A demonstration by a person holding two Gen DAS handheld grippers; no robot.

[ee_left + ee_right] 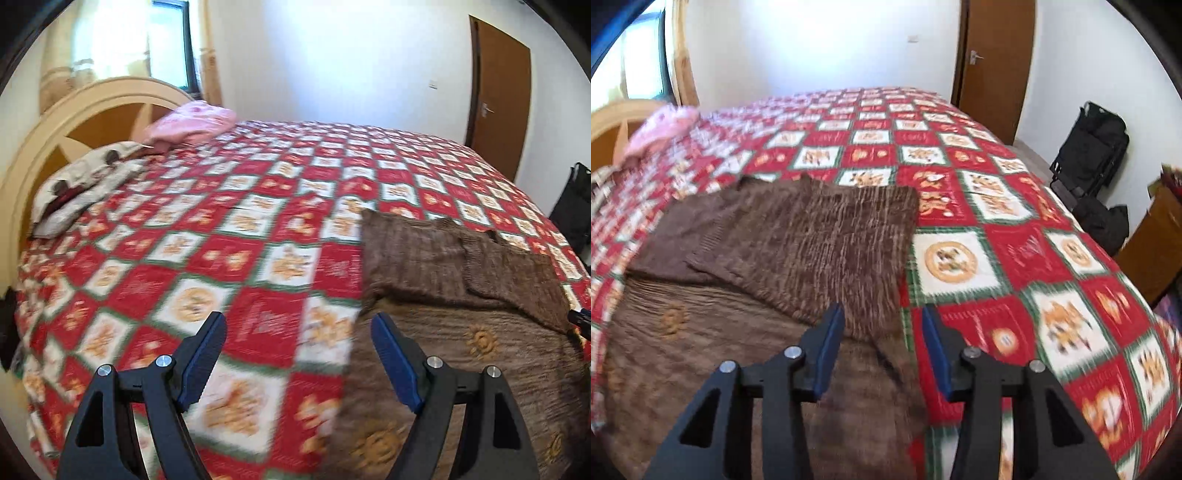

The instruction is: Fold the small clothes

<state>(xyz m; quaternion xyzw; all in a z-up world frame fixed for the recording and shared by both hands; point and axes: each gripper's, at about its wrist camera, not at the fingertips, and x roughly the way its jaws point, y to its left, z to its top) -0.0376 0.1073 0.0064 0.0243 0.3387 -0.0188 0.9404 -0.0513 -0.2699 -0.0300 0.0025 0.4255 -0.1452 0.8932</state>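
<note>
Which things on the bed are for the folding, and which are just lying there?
For the folding:
- brown knitted garment, partly folded
- left tool, open, empty
- right tool, open, empty

Just lying there:
- pink cloth by the headboard
- patterned pillow
- black bags by the wall
- checked bedspread

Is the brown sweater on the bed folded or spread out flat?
Partly folded. The sweater has both knit sides turned in over its body, meeting near the middle; the lower part still lies flat on the bed.
</note>
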